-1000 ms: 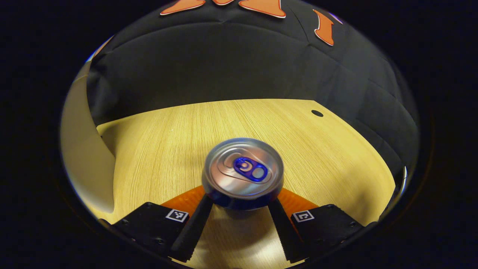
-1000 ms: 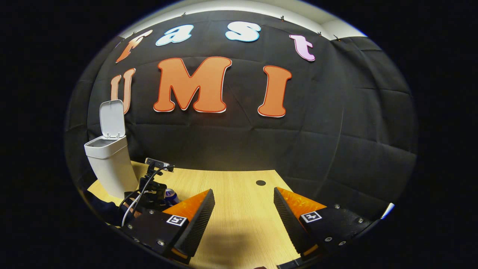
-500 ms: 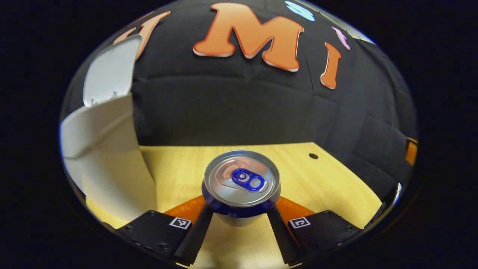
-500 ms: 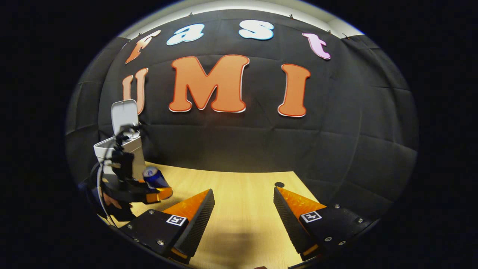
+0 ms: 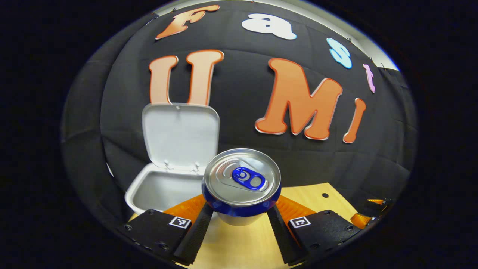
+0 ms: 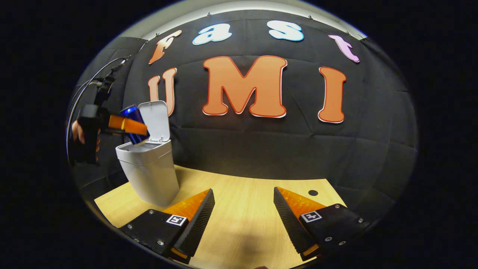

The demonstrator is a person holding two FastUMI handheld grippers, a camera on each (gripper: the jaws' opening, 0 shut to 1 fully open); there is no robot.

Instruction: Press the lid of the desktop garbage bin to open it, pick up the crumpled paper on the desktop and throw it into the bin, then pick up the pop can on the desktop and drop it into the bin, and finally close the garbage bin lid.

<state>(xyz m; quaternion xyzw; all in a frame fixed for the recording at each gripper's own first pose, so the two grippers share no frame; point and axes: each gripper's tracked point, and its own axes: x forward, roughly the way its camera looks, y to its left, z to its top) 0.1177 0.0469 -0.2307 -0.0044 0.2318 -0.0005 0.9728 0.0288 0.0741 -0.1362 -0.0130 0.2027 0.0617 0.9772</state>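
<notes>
Bin [image 6: 149, 173] mouth is open, lid [image 6: 157, 119] upright at the back edge, blocking approach from behind. Can [image 6: 131, 123], clamped in left gripper [image 5: 239, 220], hangs over the opening with free air below. Right gripper [image 6: 242, 218] is spread wide over bare tabletop [image 6: 239, 194], well apart from the bin.
</notes>
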